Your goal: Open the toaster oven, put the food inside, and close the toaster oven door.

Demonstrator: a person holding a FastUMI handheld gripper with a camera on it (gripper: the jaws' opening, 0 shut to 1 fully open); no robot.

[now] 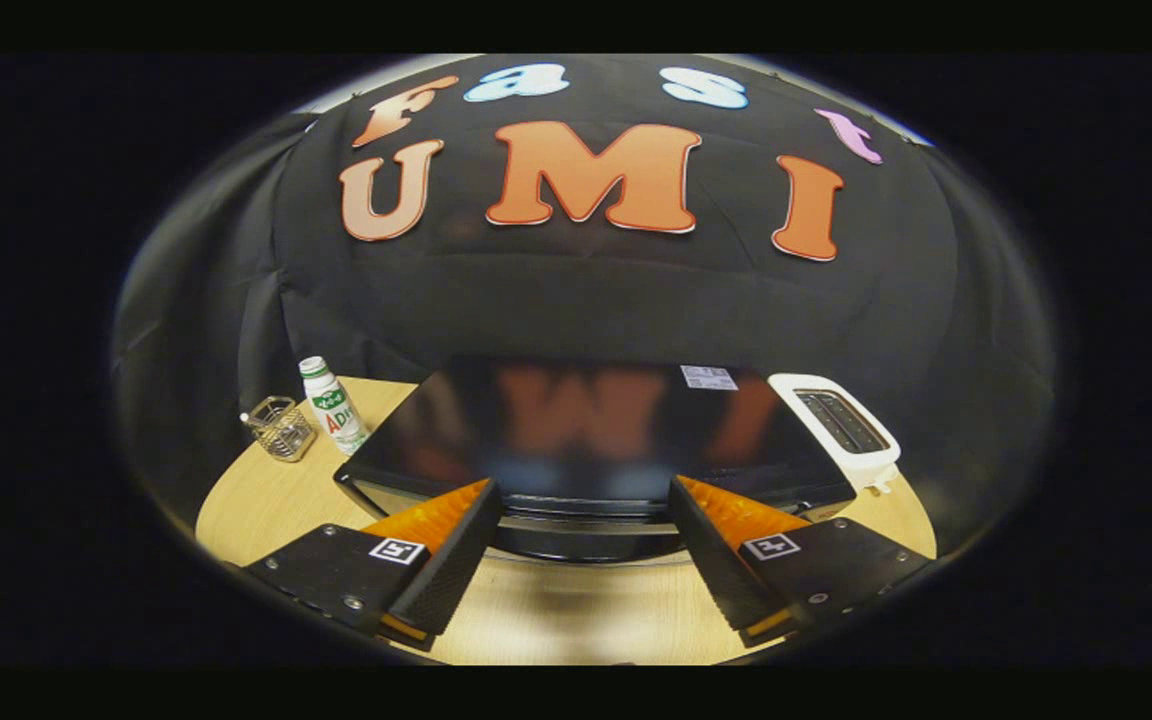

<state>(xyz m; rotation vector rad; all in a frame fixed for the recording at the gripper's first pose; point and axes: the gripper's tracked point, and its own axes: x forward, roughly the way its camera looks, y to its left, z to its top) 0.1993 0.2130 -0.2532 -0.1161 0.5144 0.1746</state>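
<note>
Wooden counter (pixel 246 500) carries everything. Black oven (pixel 586 430) sits just ahead of the fingers, glossy top facing up, door handle between the fingertips. White toaster (pixel 841 425) just right of oven, slots look empty. Bottle (pixel 333 405) with green cap stands left of oven, capped. Small glass (pixel 281 428) beside bottle, contents unclear. Hand-held gripper (pixel 581 495) spread wide, gripping nothing.
</note>
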